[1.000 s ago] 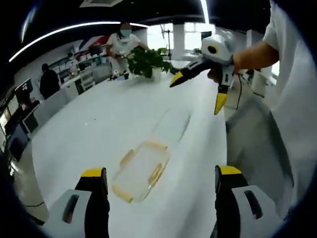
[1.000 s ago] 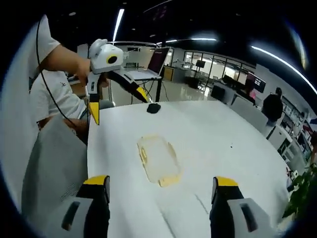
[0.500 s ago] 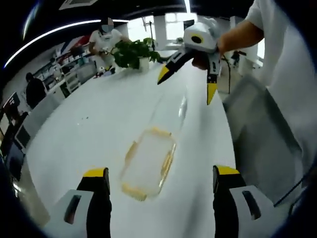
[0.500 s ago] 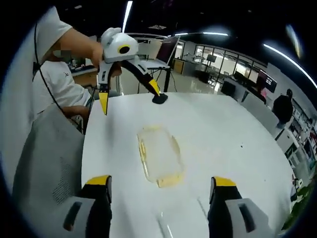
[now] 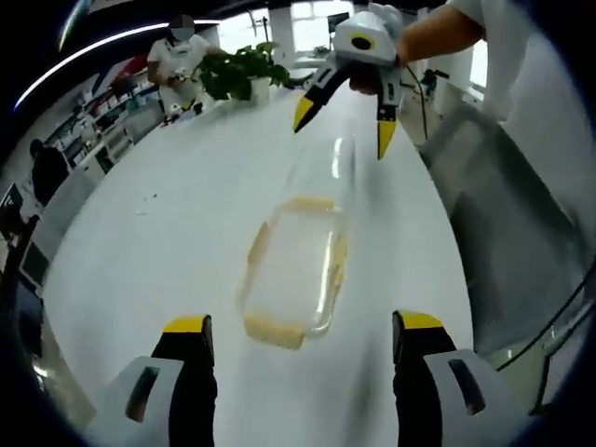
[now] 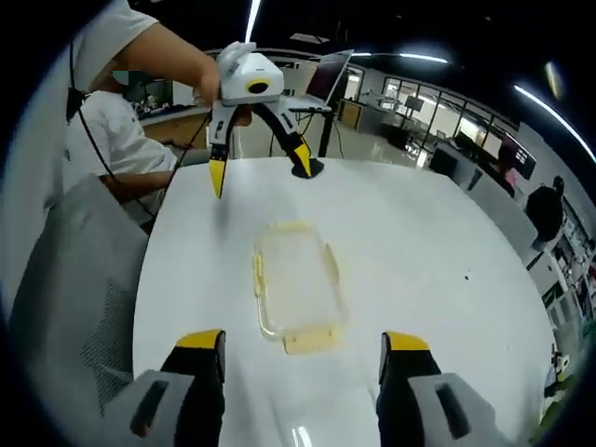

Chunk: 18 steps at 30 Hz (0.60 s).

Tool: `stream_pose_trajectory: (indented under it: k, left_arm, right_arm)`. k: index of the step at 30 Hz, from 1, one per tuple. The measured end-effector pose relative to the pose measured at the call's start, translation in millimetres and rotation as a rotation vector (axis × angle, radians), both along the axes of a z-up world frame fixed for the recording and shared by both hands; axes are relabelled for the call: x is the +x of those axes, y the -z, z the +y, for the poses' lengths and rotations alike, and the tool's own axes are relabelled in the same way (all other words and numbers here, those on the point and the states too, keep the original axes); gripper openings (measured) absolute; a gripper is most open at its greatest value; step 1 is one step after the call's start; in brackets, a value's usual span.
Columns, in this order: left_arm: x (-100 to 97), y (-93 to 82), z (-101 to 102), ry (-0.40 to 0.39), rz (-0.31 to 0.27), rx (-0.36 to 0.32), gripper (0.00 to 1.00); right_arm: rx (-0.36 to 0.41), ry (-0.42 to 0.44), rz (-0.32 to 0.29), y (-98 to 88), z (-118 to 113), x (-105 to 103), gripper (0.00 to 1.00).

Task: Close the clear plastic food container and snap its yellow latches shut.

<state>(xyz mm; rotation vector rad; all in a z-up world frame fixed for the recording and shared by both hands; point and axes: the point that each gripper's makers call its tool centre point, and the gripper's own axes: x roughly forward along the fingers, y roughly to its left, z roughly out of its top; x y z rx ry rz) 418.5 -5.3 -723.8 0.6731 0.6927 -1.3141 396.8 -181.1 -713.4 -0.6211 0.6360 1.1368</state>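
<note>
Lying flat on a big white table (image 5: 168, 233) is the clear plastic food container (image 5: 296, 270), with its yellow latches (image 5: 275, 331) around the edge. The table is in a large office room with long lights on a dark ceiling. In the left gripper view a green plant (image 5: 233, 70) stands at the far end of the table, and a person (image 5: 177, 58) in white is next to it. In the right gripper view a small dark thing (image 6: 312, 169) sits on the far side of the table, and an open laptop (image 6: 321, 79) is behind it. Compared with one second ago, both cameras have come nearer, so the container looks bigger and sits closer to the middle of each view. Each gripper also looks nearer in the other's view than before. The left gripper (image 5: 296, 331) has its two jaws wide apart with nothing between them, and the container lies on the table between and just beyond its tips. The right gripper (image 6: 303, 343) has its jaws wide apart too, also holding nothing, and the container lies on the table just ahead of them. Neither gripper touches the container. Each gripper is held up above the far end of the container in the other's view.
</note>
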Motion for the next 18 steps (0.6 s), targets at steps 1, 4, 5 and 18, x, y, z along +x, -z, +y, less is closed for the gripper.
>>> stream_pose_trajectory:
  k: [1, 4, 5, 18]
  left_arm:
    - [0.7, 2.0, 0, 0.004, 0.009, 0.002, 0.77]
    - [6.5, 8.2, 1, 0.027, 0.006, 0.022, 0.76]
    - [7.7, 9.5, 1, 0.034, 0.004, 0.026, 0.75]
    - [14.1, 33.3, 5, 0.1, 0.033, 0.059, 0.66]
  right_arm:
    - [0.004, 0.003, 0.011, 1.3, 0, 1, 0.66]
    - [-0.013, -0.013, -0.005, 5.6, 0, 5, 0.62]
    - [-0.013, -0.014, -0.003, 6.9, 0, 6, 0.61]
    - [-0.078, -0.034, 0.046, 30.9, 1, 12, 0.55]
